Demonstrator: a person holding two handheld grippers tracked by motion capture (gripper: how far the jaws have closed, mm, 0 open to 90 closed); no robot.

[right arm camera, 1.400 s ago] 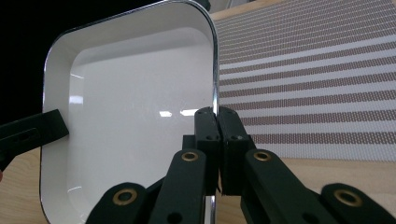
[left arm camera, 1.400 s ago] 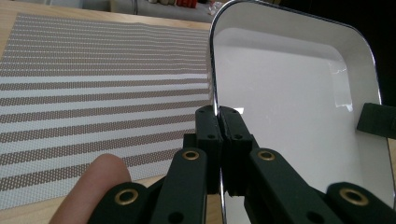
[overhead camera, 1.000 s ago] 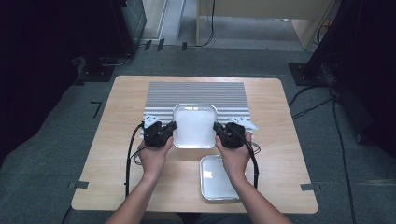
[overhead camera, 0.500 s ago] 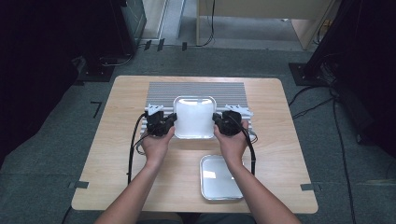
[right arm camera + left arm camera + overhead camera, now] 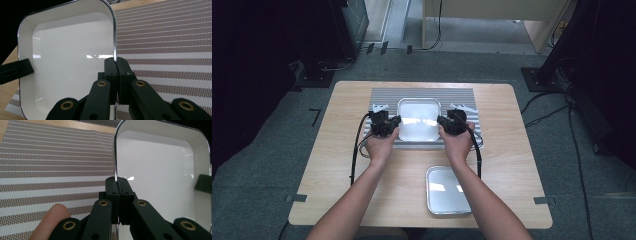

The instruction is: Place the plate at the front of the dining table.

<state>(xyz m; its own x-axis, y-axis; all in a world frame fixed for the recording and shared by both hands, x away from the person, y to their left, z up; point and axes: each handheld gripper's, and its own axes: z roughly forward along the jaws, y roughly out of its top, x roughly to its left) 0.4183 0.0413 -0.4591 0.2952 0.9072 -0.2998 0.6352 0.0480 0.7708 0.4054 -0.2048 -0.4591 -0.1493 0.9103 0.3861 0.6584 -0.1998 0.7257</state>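
Two grippers hold one white tray [image 5: 419,119] between them, and this tray is over the middle of a striped mat [image 5: 422,95] that lies on the far half of the wooden worktop [image 5: 337,165]. The left gripper [image 5: 393,121] is at the left edge of the tray and the right gripper [image 5: 443,122] is at its right edge, each one carried by a hand of the person, whose forearms come in from the near side of the worktop. In the left gripper view, the black fingers [image 5: 112,188] are pressed together on the thin shiny rim of the tray, with the white inside of the tray to one side of them and the mat with its brown and pale stripes to the other side; a fingertip of the person [image 5: 53,216] shows low beside the gripper. In the right gripper view, the fingers [image 5: 111,68] are clamped in the same way on the opposite rim, and a black part of the other gripper shows at the far rim. A second tray [image 5: 447,190], metal and shiny, lies flat on the bare worktop nearer to the person than the white tray, a little to the right, well apart from the mat.
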